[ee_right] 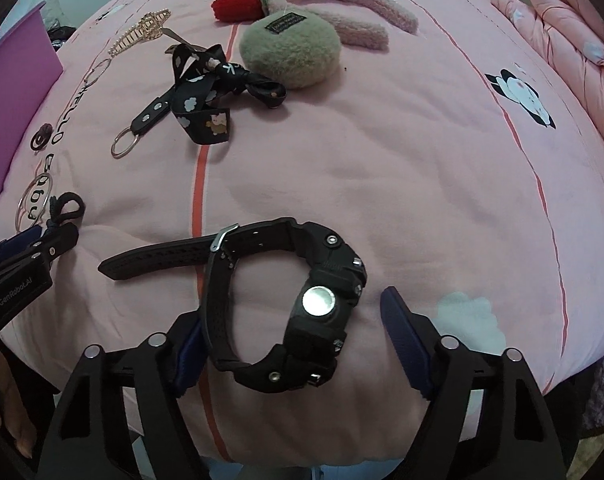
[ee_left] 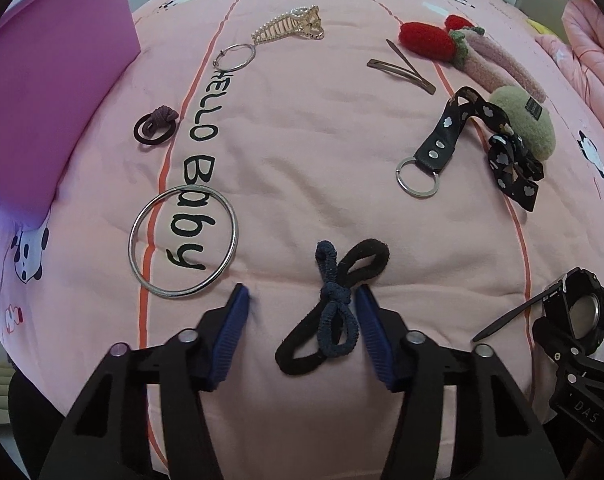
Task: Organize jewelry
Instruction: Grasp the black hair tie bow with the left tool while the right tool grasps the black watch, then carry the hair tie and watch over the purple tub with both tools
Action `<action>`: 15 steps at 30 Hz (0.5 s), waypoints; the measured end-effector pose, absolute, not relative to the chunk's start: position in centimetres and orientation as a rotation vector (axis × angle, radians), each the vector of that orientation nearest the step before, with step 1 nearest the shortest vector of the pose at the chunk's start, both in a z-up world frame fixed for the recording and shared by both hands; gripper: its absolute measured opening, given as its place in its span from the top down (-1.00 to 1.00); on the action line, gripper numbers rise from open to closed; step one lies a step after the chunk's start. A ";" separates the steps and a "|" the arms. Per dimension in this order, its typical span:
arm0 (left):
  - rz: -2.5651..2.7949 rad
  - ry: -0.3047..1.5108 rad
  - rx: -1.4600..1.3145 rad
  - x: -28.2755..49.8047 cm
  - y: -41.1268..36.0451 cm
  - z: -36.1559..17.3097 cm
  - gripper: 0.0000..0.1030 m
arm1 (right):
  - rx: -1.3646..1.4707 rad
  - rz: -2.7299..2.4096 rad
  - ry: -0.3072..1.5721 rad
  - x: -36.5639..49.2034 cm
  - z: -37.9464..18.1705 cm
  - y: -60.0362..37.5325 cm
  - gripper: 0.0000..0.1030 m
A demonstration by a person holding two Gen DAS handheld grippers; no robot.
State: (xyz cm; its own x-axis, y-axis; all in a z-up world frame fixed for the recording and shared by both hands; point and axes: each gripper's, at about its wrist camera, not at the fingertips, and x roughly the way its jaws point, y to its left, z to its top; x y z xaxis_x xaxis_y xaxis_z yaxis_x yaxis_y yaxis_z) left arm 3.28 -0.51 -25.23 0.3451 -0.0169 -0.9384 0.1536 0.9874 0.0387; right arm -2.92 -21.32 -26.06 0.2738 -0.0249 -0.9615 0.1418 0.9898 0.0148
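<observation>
My left gripper [ee_left: 302, 300] is open on the pink bedspread, its blue pads either side of knotted black and navy hair ties [ee_left: 334, 304]. My right gripper [ee_right: 294, 320] is open around a black wristwatch [ee_right: 286, 304] lying case-back up, strap trailing left. The watch also shows at the right edge of the left wrist view [ee_left: 574, 312]. A large silver bangle [ee_left: 182, 242], a dark maroon hair tie [ee_left: 156, 130], a thin silver hoop [ee_left: 236, 57] and a gold claw clip [ee_left: 290, 26] lie on the left side.
A purple box [ee_left: 50, 80] stands at the far left. A brown snap clip [ee_left: 402, 70], strawberry and pink fuzzy clips [ee_left: 462, 48], a beige fuzzy clip [ee_right: 290, 52] and a black keyring strap with bow [ee_right: 198, 88] lie at the back. A folded pink quilt [ee_right: 574, 28] lies right.
</observation>
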 end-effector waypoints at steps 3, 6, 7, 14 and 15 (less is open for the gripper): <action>-0.137 1.214 0.123 3.2 -0.5 -24.6 0.75 | 0.110 -0.094 1.278 -3.2 -25.7 -21.2 -0.19; -0.141 1.209 0.117 3.1 -0.8 -23.9 0.76 | 0.151 -0.078 1.267 -3.6 -25.4 -21.7 -0.17; -0.142 1.211 0.109 3.0 -0.8 -23.8 0.76 | 0.164 -0.075 1.264 -3.6 -25.3 -22.0 -0.17; -0.144 1.168 0.078 2.6 -0.4 -21.3 0.76 | 0.212 -0.068 1.249 -4.5 -24.4 -23.0 -0.17; -0.144 1.161 0.072 2.7 -0.3 -20.9 0.76 | 0.214 -0.068 1.243 -4.6 -24.2 -23.1 -0.17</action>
